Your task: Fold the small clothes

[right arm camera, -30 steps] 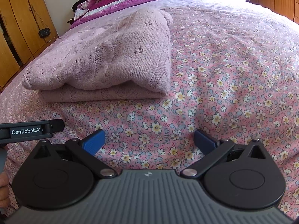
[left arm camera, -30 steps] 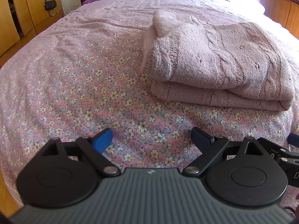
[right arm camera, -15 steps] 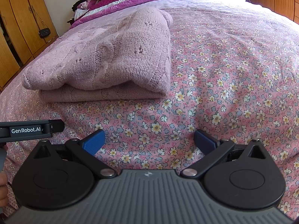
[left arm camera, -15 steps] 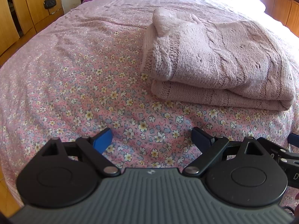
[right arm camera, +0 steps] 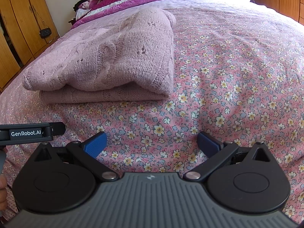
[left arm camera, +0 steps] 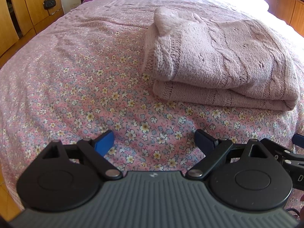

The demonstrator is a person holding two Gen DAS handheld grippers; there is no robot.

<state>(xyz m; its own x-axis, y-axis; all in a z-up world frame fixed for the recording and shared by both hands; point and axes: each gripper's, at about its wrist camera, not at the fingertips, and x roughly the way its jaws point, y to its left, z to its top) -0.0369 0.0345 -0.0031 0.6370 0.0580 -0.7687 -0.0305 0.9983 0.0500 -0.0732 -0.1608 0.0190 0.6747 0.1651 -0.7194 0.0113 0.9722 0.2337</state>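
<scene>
We are looking at a folded pink knit sweater (left arm camera: 218, 64) lying on the floral bedspread (left arm camera: 85, 85), its long axis running toward the headboard, thick folded edge facing us. Open bedspread is stretching to its left and right. Our left gripper (left arm camera: 154, 139) and right gripper (right arm camera: 151, 139) are hovering near that edge, fingers spread wide, gripping nothing. The right wrist view is showing the purple quilt (right arm camera: 121, 0) more fully; the sweater's far end is looking bunched, perhaps a cuff.
</scene>
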